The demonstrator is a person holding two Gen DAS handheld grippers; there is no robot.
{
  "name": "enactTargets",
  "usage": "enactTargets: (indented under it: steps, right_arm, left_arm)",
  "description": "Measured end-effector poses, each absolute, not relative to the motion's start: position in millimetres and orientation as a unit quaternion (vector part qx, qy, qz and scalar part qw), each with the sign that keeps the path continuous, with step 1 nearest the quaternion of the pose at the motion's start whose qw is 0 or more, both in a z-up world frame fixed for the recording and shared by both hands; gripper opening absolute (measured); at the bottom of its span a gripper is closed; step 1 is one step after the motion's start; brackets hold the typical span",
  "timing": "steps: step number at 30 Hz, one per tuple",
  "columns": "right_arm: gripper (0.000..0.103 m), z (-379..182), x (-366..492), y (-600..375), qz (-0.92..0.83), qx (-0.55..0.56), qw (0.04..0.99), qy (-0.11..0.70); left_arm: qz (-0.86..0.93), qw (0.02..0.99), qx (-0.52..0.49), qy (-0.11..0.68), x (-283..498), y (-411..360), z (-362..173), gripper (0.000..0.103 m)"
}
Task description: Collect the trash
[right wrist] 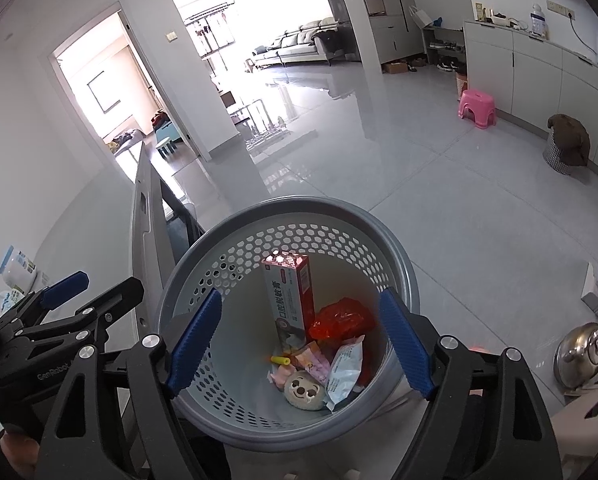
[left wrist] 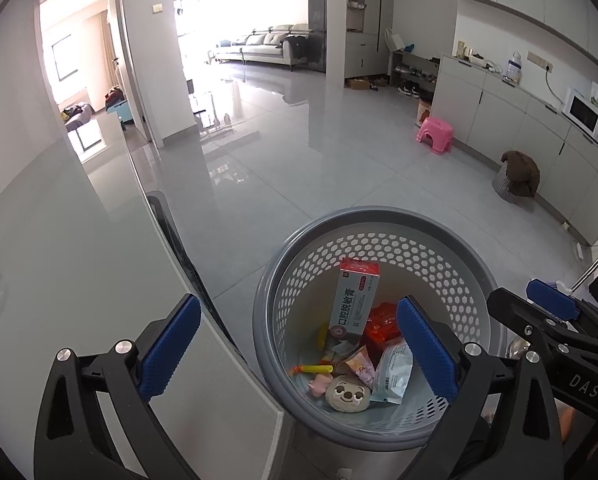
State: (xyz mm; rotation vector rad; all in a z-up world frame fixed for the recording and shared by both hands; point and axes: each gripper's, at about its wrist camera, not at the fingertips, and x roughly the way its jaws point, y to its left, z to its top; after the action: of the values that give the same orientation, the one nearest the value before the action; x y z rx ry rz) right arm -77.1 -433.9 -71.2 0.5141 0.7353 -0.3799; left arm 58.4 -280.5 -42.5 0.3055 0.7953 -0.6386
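Both pairs of jaws stand wide apart with nothing between the pads. Seen through the left wrist camera, the left gripper spreads its blue pads across the lower part of the frame, one over the pale table edge at lower left, the other over the basket's mouth. In the right wrist camera, the right gripper hangs over the same basket, its pads framing the opening from either side; neither touches anything.

Low in the centre of both frames stands the grey trash basket, round, with a perforated wall. Inside it, a toothpaste box leans upright against the far wall, its red end uppermost. Just right of it lies a crumpled red wrapper. On the bottom lie a white-and-blue packet, a pink wrapper, a small yellow tube and a round plush face, close together and partly overlapping.

Around the basket spreads a glossy grey tiled floor. At lower right of the right wrist view sits a metal kettle. Farther off, at upper right, a pink stool stands near white cabinets, with a brown garment draped over a patterned bin beside them. A grey sofa sits in the bright upper centre.
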Motion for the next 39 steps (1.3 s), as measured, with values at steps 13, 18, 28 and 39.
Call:
enactTargets:
  steps: [13, 18, 28, 39]
  right_arm:
    - [0.079, -69.0, -77.9, -428.8, -0.181, 0.244, 0.885, 0.352]
    - [0.079, -68.9, -78.0, -428.5, -0.182, 0.244, 0.886, 0.351]
    - [0.079, -68.2, -78.2, -428.2, -0.181, 0.243, 0.886, 0.351]
    - [0.079, -66.6, -78.3, -427.4, -0.181, 0.243, 0.886, 0.351]
  left_arm:
    - [-0.301, 0.863, 0.148, 0.378, 55.1, -277.9, -38.9, 0.097]
    - [-0.301, 0.864, 0.147, 0.376, 55.0, -275.5, -37.9, 0.097]
    - [-0.296, 0.867, 0.146, 0.373, 51.7, -272.1, -33.1, 0.097]
    - [-0.297, 0.868, 0.150, 0.369, 48.9, -275.1, -31.0, 0.097]
